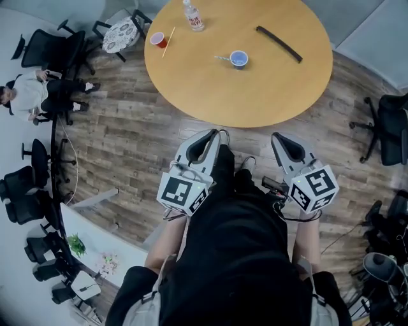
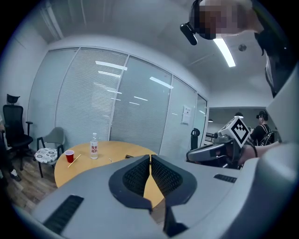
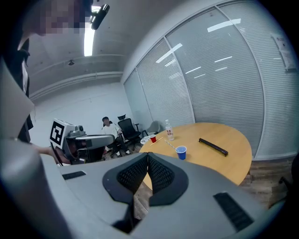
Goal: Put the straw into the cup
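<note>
A: Any writing to read?
B: Clear plastic water bottle [image 1: 193,16] has a red-and-white label, print too small to read. Left gripper [image 2: 150,158] and right gripper [image 3: 148,156] each carry a marker cube [image 1: 183,192], black-and-white squares, no letters.
A: Containers?
B: Small red plastic cup [image 1: 157,40] stands upright at the far-left edge of the round wooden counter [image 1: 268,95], contents not visible. Small blue plastic cup [image 1: 238,59] is nr the middle, also upright. A pale thin stick [image 1: 222,58] meets its rim, can't tell if it's inside. Long black bar [image 1: 278,43] lies off to the right.
A: Straw vs jaws?
B: Thin tan straw [image 1: 168,42] lies on the counter just beside the red cup, bottle side, not in it. It's well apart from both grippers, which are held low, short of the counter's near edge, over the wood floor [image 1: 127,140]. Left jaws are pressed together, nothing btwn. Right jaws likewise, empty.
</note>
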`<state>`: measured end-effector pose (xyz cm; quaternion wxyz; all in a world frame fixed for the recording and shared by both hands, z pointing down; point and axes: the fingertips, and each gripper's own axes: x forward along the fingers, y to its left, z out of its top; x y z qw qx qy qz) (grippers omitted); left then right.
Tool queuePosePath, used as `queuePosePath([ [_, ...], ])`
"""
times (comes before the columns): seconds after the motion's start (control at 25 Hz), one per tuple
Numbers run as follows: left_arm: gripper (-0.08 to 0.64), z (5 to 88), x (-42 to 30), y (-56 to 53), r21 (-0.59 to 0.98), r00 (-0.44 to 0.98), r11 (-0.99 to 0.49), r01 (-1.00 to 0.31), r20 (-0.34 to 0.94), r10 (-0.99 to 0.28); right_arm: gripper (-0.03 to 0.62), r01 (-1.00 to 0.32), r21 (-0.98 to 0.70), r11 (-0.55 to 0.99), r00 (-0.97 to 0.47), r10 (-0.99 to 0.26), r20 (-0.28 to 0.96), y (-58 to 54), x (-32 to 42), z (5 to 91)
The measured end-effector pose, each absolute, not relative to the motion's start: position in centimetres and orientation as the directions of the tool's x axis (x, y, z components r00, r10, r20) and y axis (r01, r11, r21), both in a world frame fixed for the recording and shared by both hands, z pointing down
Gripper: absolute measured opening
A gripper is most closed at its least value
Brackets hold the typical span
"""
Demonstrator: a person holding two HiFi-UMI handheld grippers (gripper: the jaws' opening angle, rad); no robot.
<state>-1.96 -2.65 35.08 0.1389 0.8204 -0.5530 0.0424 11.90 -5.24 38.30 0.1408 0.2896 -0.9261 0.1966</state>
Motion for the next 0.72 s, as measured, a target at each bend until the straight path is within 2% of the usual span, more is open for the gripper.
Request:
queuePosePath([
  [0.2,0.023,34.2,-1.9,0.2,0.198,0.387,-0.348,-0.916,0.216,-0.896,0.017,-0.586,-0.295,0.755,-0.798,-0.476,0.369,-3.3,11.7,38.3],
  [0.72,0.023,31.6,-3.8,4.3,0.159,0.501,-0.478,-0.864,0.176,-0.847,0.017,-0.631,-0.264,0.73,-0.771,-0.548,0.325,1.4,9.3,35.3],
])
